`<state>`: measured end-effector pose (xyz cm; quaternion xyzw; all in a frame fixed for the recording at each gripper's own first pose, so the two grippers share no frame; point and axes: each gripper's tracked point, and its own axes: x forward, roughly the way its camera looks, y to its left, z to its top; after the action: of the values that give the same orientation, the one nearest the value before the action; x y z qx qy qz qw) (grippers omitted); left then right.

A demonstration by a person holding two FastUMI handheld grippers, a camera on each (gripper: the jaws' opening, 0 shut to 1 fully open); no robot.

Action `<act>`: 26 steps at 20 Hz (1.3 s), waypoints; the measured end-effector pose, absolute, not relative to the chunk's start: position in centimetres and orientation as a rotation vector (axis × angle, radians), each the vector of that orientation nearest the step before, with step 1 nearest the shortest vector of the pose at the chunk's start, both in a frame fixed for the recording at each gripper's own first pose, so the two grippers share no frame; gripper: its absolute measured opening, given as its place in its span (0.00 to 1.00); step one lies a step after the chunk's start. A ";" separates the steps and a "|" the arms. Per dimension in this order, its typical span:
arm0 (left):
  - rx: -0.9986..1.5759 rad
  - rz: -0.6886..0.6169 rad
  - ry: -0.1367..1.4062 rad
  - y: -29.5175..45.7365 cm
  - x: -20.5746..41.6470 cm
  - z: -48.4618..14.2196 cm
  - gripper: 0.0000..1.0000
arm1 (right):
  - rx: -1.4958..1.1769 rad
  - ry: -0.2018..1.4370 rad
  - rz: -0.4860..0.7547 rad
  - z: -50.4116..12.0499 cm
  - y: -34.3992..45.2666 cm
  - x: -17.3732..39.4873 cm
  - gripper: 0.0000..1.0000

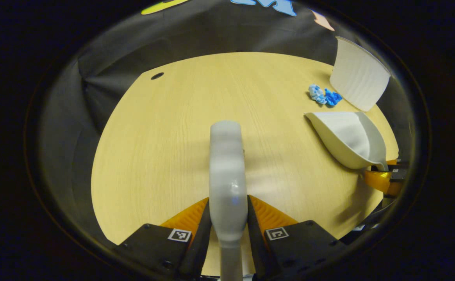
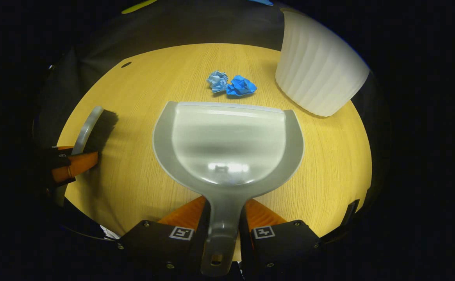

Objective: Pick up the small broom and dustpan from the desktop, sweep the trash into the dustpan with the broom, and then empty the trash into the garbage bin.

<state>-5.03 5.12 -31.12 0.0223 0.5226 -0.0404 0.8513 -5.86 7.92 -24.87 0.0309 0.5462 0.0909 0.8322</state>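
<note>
Your left gripper [image 1: 228, 218] clamps the broom [image 1: 227, 175] by its stiff handle; your right gripper [image 2: 222, 222] clamps the dustpan [image 2: 227, 140] handle. The paper wads [image 2: 231, 84], upper centre, look light and will probably skitter, so sweep gently.

A light wood table [image 1: 165, 148] fills the middle of both views, with a small dark hole [image 1: 157, 75] at its upper left. Black cloth [image 1: 196, 35] hangs behind it along the top. Light glares softly off the tabletop.
</note>
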 end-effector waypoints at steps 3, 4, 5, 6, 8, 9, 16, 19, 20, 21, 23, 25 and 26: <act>0.056 -0.092 1.108 5.0 -5.0 -31.2 0.51 | 0.060 1.155 0.190 -25.2 7.7 -5.6 0.36; 0.062 -0.096 1.106 5.0 -4.9 -31.1 0.51 | 0.058 1.146 0.187 -25.1 7.5 -5.7 0.36; 0.065 -0.095 1.105 5.1 -4.8 -31.1 0.51 | 0.063 1.140 0.187 -24.9 7.5 -5.6 0.36; 0.069 -0.098 1.108 5.1 -4.6 -31.0 0.48 | 0.057 1.137 0.192 -25.0 7.3 -5.8 0.33; 0.081 -0.107 1.108 4.9 -4.2 -31.0 0.48 | 0.054 1.127 0.199 -25.1 7.1 -5.8 0.33; 0.084 -0.116 1.107 4.6 -3.8 -31.1 0.48 | 0.061 1.116 0.203 -24.9 7.0 -5.7 0.33; 0.106 -0.177 1.096 2.6 0.9 -30.9 0.49 | 0.039 1.094 0.258 -25.0 5.4 -5.9 0.28; 0.130 -0.208 1.092 1.3 3.3 -31.0 0.49 | 0.037 1.072 0.296 -24.9 4.7 -5.6 0.29; 0.139 -0.223 1.092 0.8 4.1 -31.0 0.44 | 0.038 1.070 0.309 -24.8 4.4 -5.6 0.28; 0.152 -0.239 1.094 0.1 4.7 -31.1 0.49 | 0.039 1.069 0.318 -24.8 4.0 -5.6 0.29; 0.186 -0.278 1.092 -0.9 6.1 -31.1 0.47 | 0.023 1.068 0.334 -24.9 3.2 -5.4 0.28; 0.211 -0.314 1.094 -2.4 7.5 -31.4 0.49 | -0.010 1.070 0.346 -25.1 2.2 -5.3 0.28; 0.223 -0.332 1.094 -3.0 8.2 -31.4 0.44 | -0.019 1.071 0.356 -25.1 1.8 -5.2 0.28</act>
<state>8.17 -3.01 -31.42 0.1054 0.5166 -0.1566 0.8351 -5.18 1.77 -25.14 -0.0089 0.5077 0.1688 0.8448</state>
